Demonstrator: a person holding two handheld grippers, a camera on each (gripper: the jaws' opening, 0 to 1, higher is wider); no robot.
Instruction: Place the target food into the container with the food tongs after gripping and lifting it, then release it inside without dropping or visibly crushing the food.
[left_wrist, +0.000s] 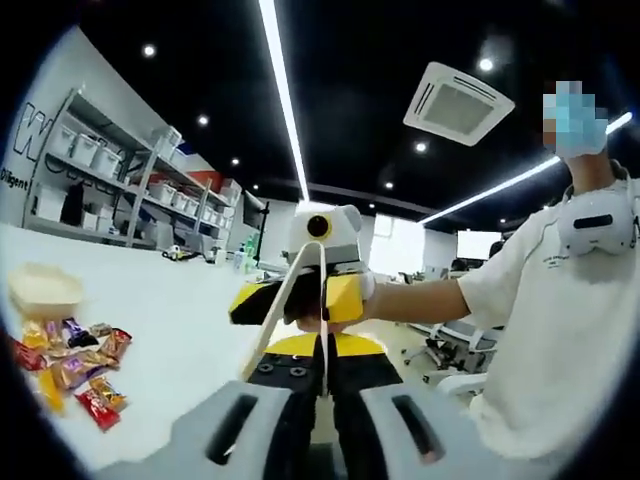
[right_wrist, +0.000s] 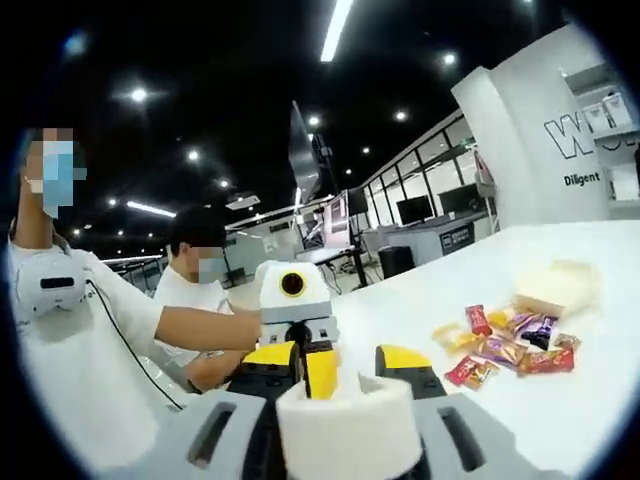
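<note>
Holding the tongs (right_wrist: 345, 425), the right gripper's fingers (right_wrist: 455, 435) are pressed on the white bent end, which sits snug between them. In the left gripper view, the two thin pale arms of the tongs reach out from the right gripper (left_wrist: 305, 300) toward the left gripper's fingers (left_wrist: 230, 425). Those fingers are spread apart, and they do not look like they are squeezing anything. The food is a little pile of wrapped sweets (right_wrist: 510, 345) lying on the white surface (right_wrist: 600, 410), off to the side of the right fingers and well apart from the tong tips. A pale bowl (right_wrist: 560, 285) sits just past the pile, farther from the fingers. The sweets look small and light, so lifting one should be easy. Their shiny wrappers look slippery, so one could slide out of the tongs. They may also squash or crack if pinched hard. I think the best place to take one is across its fat middle, not by the thin twisted ends, with a soft, steady squeeze. Picking one at the edge of the pile should keep the others from getting bumped.
</note>
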